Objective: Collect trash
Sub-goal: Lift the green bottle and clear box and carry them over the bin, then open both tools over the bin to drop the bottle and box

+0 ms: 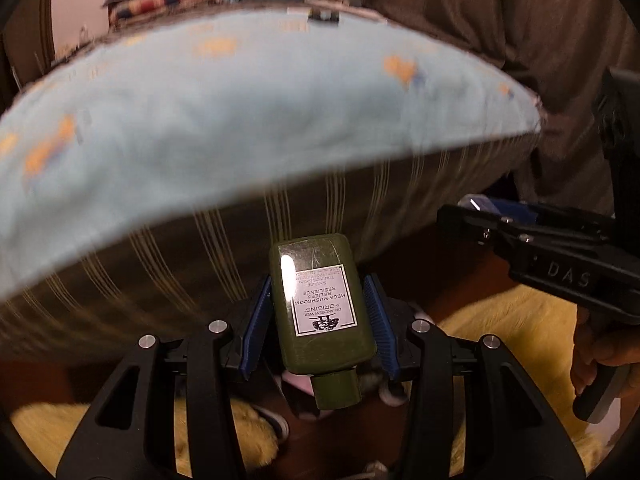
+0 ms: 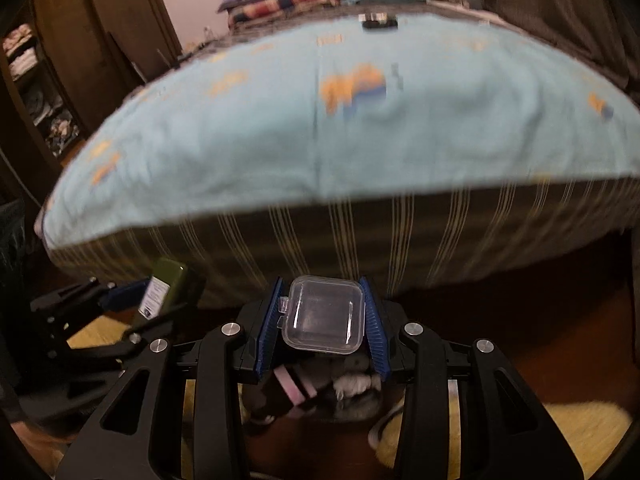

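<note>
My left gripper [image 1: 318, 304] is shut on a dark green plastic bottle [image 1: 320, 304] with a white label, cap end toward the camera, held in the air in front of the bed. My right gripper [image 2: 324, 312] is shut on a small clear plastic hinged box [image 2: 324, 314]. The right gripper also shows at the right of the left wrist view [image 1: 480, 220], and the left gripper with the green bottle [image 2: 168, 284] shows at the lower left of the right wrist view. Both are off the floor, below the bed's edge.
A bed with a light blue patterned sheet [image 1: 240, 120] and striped brown side [image 2: 360, 232] fills the view ahead. Folded blankets [image 2: 276, 0] lie at its far end. A yellow fluffy rug [image 1: 500, 340] and slippers [image 2: 344, 392] lie on the dark floor below. Shelves [image 2: 32, 80] stand at left.
</note>
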Demonstrator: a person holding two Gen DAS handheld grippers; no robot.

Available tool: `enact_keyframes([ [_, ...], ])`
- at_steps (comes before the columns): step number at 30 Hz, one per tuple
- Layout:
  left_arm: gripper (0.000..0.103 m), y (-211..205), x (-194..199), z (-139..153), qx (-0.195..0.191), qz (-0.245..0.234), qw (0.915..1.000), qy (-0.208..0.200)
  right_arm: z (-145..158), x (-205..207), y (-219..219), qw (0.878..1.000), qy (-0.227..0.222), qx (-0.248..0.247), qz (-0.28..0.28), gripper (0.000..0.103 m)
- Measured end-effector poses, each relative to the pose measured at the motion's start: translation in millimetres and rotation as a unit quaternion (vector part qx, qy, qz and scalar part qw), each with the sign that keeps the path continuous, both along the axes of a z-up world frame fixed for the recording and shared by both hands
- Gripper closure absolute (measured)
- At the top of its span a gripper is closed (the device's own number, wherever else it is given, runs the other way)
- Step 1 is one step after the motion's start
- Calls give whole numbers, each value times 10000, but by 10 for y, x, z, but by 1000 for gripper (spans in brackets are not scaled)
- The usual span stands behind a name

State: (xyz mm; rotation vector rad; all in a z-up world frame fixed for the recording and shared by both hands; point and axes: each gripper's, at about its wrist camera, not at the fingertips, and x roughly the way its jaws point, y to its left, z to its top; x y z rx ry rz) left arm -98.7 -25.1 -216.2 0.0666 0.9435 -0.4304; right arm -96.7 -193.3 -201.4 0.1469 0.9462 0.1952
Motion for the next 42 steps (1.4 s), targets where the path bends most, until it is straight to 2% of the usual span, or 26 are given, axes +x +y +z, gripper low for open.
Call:
enact_keyframes([
  [7,59,-36,46,-674,147,80,9985,526,-594,42,10,9990,414,8,-152,63],
  [14,59,-65,152,-1105,247,68,9954,922,-1194,124,88,9946,1026,132,-126,63],
  [19,59,-57,195,-1309,270,47,9921,1227,-1319,171,172,9927,1193,116,-91,63],
  [24,60,-24,203,-1414,294,28,9903,1361,-1362,178,133,9912,1308,162,-140,61],
  [30,59,-56,202,-1403,310,19,9897,1398,-1348,258,113,9904,1360,176,-139,61],
  [32,59,-59,224,-1328,316,17,9902,1363,-1337,296,108,9905,1348,204,-153,57],
  [34,52,-36,199,-1262,351,37,9911,1283,-1316,341,76,9907,1325,229,-189,54],
  [36,51,-52,189,-1155,386,50,9919,1209,-1256,338,32,9908,1299,296,-248,52],
  [39,45,-38,126,-930,408,2,9937,1040,-1031,299,-65,9926,1112,374,-318,47],
  [42,38,-68,55,-621,420,-95,9964,734,-600,247,-179,9973,596,195,-386,38],
])
